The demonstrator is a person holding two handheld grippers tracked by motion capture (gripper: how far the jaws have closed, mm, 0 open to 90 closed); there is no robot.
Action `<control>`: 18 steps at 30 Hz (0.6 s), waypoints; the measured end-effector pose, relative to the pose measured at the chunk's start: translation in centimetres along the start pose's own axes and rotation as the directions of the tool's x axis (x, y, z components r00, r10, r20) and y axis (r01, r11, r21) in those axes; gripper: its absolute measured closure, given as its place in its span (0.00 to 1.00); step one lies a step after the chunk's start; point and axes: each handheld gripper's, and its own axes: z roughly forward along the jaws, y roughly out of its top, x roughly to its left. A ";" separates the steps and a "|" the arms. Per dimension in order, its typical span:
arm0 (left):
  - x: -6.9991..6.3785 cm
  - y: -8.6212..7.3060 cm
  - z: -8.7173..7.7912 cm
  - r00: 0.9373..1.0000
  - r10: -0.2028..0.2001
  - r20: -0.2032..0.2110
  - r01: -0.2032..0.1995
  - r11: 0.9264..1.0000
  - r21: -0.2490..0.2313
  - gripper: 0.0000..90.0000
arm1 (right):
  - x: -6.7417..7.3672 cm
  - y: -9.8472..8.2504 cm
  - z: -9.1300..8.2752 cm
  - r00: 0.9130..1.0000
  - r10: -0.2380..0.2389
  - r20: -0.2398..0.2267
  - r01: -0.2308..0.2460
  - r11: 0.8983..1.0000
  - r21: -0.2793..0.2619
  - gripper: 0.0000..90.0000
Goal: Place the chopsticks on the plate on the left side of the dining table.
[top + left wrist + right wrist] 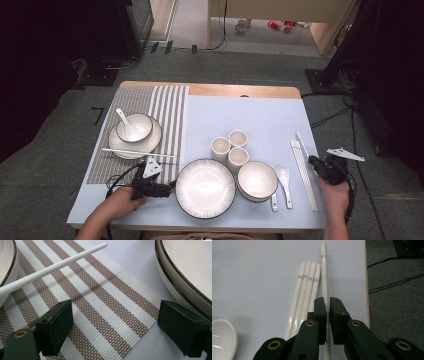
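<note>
White and glossy, the single chopstick (pixel 325 272) that the right gripper (pixel 328 302) pinches looks light, stiff and slippery, probably brittle if dropped, so a firm grip near the middle of its length seems the safest hold. In the right gripper view the jaws stand almost together low in the frame, clamped on that stick, which runs up between them towards the top centre; four more chopsticks (pixel 305 287) lie side by side just left of it on the pale blue cloth (pixel 262 277). In the high view the right gripper (pixel 320 164) sits at the right edge of the table, the hand coming up from the bottom right with the forearm roughly straight. At lower left the left gripper (pixel 172 186) lies low and level, pointing right towards the big plate (pixel 205 188). In its own view its jaws stand wide apart over the striped mat (pixel 100 307), holding nothing, with another chopstick (pixel 52 268) resting across the upper left.
</note>
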 end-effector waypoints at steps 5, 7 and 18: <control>0.0 0.0 0.0 1.000 -0.002 0.000 0.002 1.000 -0.001 0.15 | 0.0 0.2 0.1 1.000 0.011 0.002 -0.011 1.000 0.010 0.94; 0.0 0.0 0.0 1.000 -0.004 0.001 0.004 1.000 -0.002 0.15 | 0.0 0.3 0.0 1.000 0.018 -0.002 -0.018 1.000 0.004 0.94; 0.0 0.0 0.0 1.000 -0.001 0.000 0.001 1.000 0.000 0.15 | 0.6 1.0 0.0 1.000 -0.003 -0.019 0.003 1.000 0.013 0.94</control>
